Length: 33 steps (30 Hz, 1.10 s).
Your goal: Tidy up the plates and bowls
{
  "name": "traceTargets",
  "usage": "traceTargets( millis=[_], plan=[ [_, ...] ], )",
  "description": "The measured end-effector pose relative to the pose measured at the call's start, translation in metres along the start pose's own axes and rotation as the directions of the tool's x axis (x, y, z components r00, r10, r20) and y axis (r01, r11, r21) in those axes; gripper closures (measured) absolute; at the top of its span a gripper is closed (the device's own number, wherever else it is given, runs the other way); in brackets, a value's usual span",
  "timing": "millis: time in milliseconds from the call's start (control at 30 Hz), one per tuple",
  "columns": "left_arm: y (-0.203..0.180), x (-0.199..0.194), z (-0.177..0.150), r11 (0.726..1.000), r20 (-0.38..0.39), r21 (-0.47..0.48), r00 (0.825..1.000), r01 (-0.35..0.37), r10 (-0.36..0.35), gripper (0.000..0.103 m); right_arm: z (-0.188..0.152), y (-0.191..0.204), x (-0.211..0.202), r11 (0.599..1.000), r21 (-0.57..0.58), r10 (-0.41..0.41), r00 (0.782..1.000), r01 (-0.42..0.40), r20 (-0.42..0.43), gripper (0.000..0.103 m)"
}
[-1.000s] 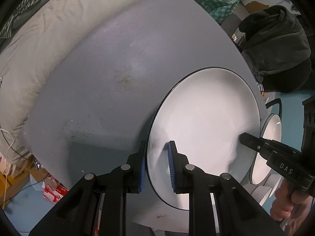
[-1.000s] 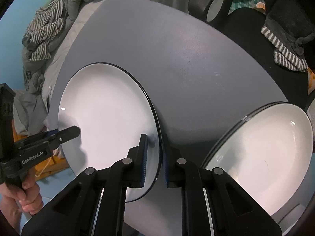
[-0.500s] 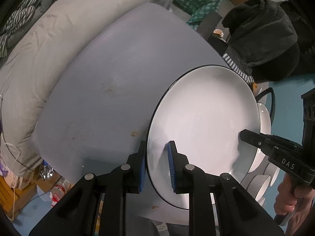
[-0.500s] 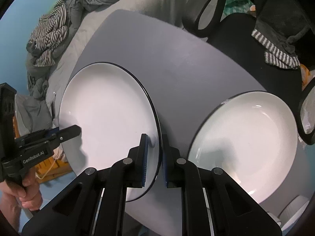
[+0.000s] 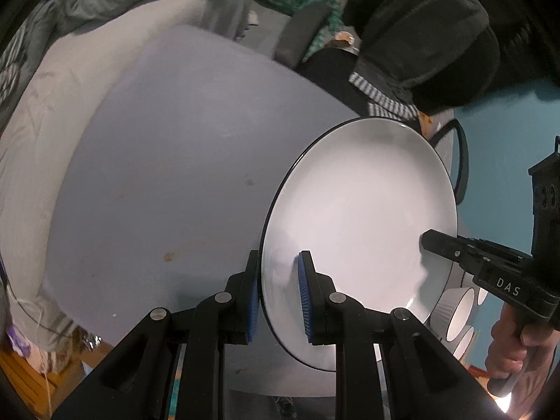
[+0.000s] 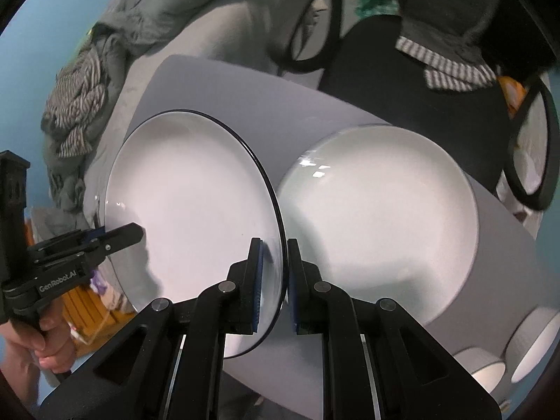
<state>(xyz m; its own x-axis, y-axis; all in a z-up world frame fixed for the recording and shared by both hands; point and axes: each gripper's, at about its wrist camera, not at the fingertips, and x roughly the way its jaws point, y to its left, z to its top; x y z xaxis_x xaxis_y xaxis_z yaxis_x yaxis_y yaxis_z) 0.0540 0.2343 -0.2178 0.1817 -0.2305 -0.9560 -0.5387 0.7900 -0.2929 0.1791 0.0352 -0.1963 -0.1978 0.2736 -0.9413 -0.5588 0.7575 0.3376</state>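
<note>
1. Two claws carry one white plate [image 5: 360, 231] with a thin black rim above a grey tabletop [image 5: 168, 182]; the top shows small brown stains toward 8 o'clock in the left wrist view.
2. Around the tabletop lie a pale bed cover [image 5: 52, 112], a crumpled striped cloth [image 6: 75, 112] at 10 o'clock in the right wrist view, and a black chair [image 6: 402, 80] heaped with dark clothes [image 5: 430, 35] at 1 o'clock.
3. The left claw [image 5: 278, 297] is clamped on the plate's rim at one side; the right claw [image 6: 274, 285] is clamped on the opposite rim.
4. The plate is held clear of the tabletop, tilted, its face turned up toward both cameras.
5. A second white plate [image 6: 381, 227] rests flat on the tabletop, just beside the held one at 3 o'clock.
6. White ribbed bowls [image 6: 486, 367] sit at 5 o'clock, near the tabletop's edge.
</note>
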Motion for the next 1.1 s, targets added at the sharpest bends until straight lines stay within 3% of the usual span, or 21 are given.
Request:
traceTargets(
  millis=[533, 1100],
  plan=[
    [-0.1, 0.043, 0.029, 0.979, -0.085, 0.205, 0.996, 0.0, 0.018, 0.083, -0.019, -0.09, -0.03, 0.979, 0.202, -0.03, 0.998, 0.017, 0.061, 0.09],
    [-0.129, 0.075, 0.035, 0.961, -0.137, 0.271, 0.986, -0.049, 0.09, 0.083, -0.022, -0.129, -0.013, 0.961, 0.277, -0.011, 1.0, 0.006, 0.015, 0.089]
  ],
)
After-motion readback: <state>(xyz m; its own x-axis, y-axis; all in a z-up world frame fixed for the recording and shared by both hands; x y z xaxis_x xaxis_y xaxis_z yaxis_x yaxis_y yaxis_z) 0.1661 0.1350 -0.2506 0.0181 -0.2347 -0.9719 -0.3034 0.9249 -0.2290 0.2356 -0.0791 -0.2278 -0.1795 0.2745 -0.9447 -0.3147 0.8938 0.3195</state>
